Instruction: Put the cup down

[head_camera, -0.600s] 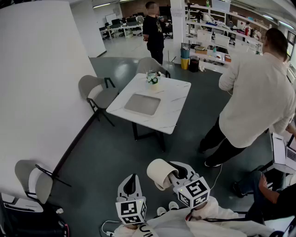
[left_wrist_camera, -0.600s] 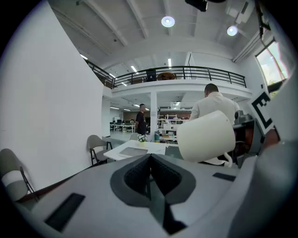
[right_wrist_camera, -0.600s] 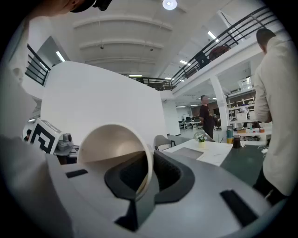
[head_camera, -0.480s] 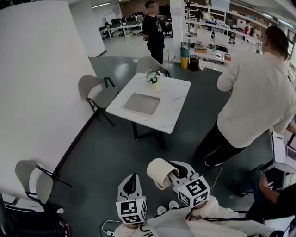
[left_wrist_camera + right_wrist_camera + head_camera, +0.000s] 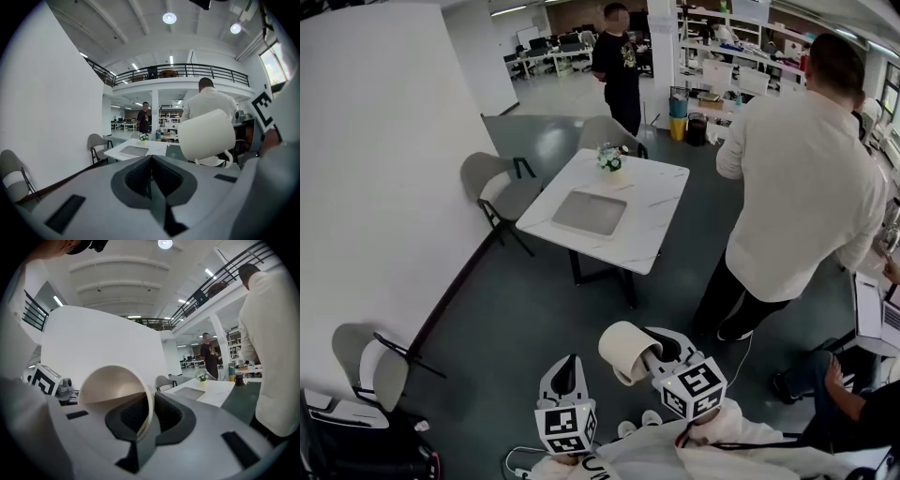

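Observation:
A white cup [image 5: 624, 351] lies tipped on its side in the air, its mouth turned toward the camera in the right gripper view. My right gripper [image 5: 653, 355] is shut on the cup's rim [image 5: 149, 405], one pad inside and one outside. The left gripper [image 5: 565, 373] hangs just left of it, shut, with nothing between its pads [image 5: 149, 174]. In the left gripper view the cup [image 5: 206, 136] shows to the right, its handle pointing down. Both grippers are held low, close to my body and well short of the white table [image 5: 657, 207].
On the table are a grey tray [image 5: 589, 212] and a small flower pot [image 5: 610, 159]. A person in a white shirt [image 5: 806, 187] stands right of the table. Chairs [image 5: 495, 184] [image 5: 364, 362] stand along the left wall. Another person [image 5: 844, 386] sits at bottom right.
The person in the white shirt has stepped left, closer to the table. Both grippers and the cup have stayed where they were.

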A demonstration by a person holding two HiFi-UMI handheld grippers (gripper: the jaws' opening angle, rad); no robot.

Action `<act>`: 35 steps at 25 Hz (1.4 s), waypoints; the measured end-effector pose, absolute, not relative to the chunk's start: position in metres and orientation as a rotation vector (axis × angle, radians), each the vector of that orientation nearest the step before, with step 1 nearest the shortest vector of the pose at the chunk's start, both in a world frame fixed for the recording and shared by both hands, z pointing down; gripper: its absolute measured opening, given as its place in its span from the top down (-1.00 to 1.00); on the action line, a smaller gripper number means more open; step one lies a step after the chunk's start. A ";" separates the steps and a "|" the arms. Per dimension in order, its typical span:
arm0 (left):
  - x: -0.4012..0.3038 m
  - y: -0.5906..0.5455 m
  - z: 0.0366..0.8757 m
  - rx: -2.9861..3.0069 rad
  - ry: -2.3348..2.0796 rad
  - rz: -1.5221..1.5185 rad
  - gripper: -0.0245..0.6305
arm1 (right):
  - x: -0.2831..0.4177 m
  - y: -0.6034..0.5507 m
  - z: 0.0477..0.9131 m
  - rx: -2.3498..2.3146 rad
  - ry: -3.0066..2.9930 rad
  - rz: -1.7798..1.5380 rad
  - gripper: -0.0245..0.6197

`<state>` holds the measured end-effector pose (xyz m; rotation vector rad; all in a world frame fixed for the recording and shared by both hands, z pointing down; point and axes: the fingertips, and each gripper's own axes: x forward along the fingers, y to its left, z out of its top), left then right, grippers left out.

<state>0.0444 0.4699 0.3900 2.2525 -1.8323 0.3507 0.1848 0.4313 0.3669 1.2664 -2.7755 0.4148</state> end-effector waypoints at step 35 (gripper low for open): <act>0.033 0.312 0.421 2.286 -1.815 0.371 0.90 | 0.177 0.281 0.401 1.304 -2.778 0.439 0.80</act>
